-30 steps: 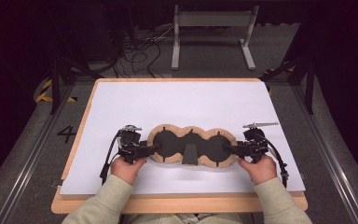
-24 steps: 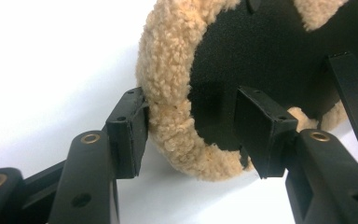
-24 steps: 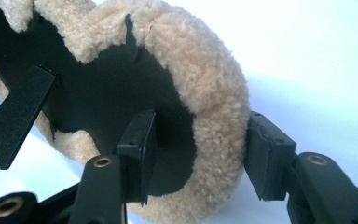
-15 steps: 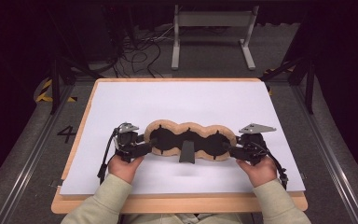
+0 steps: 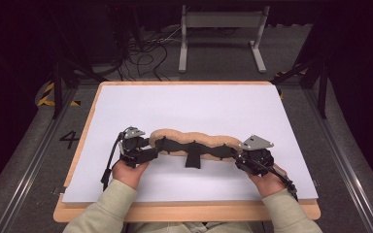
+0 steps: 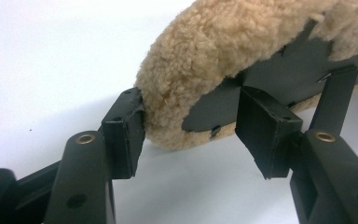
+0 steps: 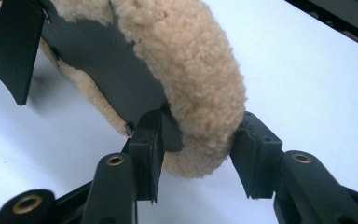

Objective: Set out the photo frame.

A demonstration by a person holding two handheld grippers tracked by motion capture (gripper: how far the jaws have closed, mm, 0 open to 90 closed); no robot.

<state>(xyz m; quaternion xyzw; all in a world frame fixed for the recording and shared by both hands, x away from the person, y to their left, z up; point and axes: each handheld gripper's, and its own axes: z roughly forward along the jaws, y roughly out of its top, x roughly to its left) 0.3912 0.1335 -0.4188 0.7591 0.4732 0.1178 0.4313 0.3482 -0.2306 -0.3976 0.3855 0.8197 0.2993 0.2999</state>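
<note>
Near the white sheet's front edge, a tan fleece pad with black backing stands tilted, pinched at its nine o'clock end by the left gripper, at three o'clock by the right gripper, whose jaws have just been closing.

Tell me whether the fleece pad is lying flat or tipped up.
Tipped up. The fleece pad stands on its long edge on the white sheet, black backing facing the person, each end between a gripper's fingers.
</note>
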